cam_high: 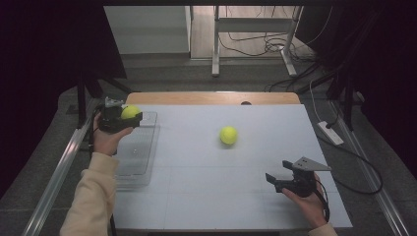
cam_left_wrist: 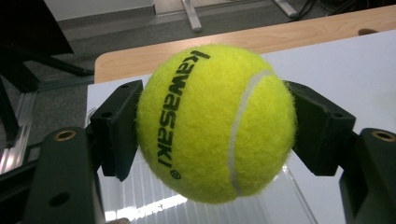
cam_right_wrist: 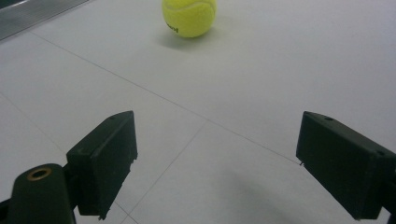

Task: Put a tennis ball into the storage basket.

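My left gripper (cam_high: 129, 117) is shut on a yellow tennis ball (cam_high: 130, 112) and holds it over the far end of a clear plastic tray (cam_high: 135, 160) at the table's left side. In the left gripper view the ball (cam_left_wrist: 215, 123), printed "kawasaki", sits squeezed between both black jaws. A second yellow tennis ball (cam_high: 228, 135) rests on the white table top near the middle. My right gripper (cam_high: 276, 178) hovers at the front right, open and empty; in the right gripper view that ball (cam_right_wrist: 189, 17) lies well ahead of the spread jaws.
The white table top (cam_high: 236, 187) has a wooden strip (cam_high: 211, 98) along its far edge. Metal rails run along both sides. A power strip (cam_high: 330, 132) and cables lie on the floor to the right. A table frame stands beyond.
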Available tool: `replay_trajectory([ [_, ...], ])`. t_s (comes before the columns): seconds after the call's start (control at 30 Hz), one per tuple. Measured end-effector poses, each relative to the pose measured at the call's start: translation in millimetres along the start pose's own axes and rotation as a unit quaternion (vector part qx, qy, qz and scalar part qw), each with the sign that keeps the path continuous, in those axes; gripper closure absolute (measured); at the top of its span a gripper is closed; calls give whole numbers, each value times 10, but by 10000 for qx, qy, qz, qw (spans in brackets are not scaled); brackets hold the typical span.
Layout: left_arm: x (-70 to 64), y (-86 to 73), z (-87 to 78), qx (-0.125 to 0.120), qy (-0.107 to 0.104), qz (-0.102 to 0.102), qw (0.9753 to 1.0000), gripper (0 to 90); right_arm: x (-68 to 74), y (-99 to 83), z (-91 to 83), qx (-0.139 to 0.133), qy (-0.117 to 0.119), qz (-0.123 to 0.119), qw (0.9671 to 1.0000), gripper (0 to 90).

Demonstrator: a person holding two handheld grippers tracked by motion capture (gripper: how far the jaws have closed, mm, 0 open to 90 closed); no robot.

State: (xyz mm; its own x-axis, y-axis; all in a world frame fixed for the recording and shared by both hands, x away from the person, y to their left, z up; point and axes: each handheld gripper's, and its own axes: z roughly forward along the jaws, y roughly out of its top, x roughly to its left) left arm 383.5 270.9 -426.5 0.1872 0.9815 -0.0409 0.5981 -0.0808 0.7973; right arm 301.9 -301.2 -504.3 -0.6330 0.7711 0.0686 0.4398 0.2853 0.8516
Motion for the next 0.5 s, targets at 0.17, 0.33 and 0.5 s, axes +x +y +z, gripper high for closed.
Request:
replay_trajectory([
  [0.17, 57, 4, 48, 126, 96, -6, 9999, 270, -4, -4, 4, 22, -2, 8, 10000, 126],
  [0.33, 106, 32, 71, 176, 133, -2, 9998, 270, 1, -6, 10, 44, -5, 6, 10000, 126],
  [0.5, 146, 51, 104, 258, 180, 56, 9995, 270, -1, -7, 12, 51, -13, 8, 10000, 126],
])
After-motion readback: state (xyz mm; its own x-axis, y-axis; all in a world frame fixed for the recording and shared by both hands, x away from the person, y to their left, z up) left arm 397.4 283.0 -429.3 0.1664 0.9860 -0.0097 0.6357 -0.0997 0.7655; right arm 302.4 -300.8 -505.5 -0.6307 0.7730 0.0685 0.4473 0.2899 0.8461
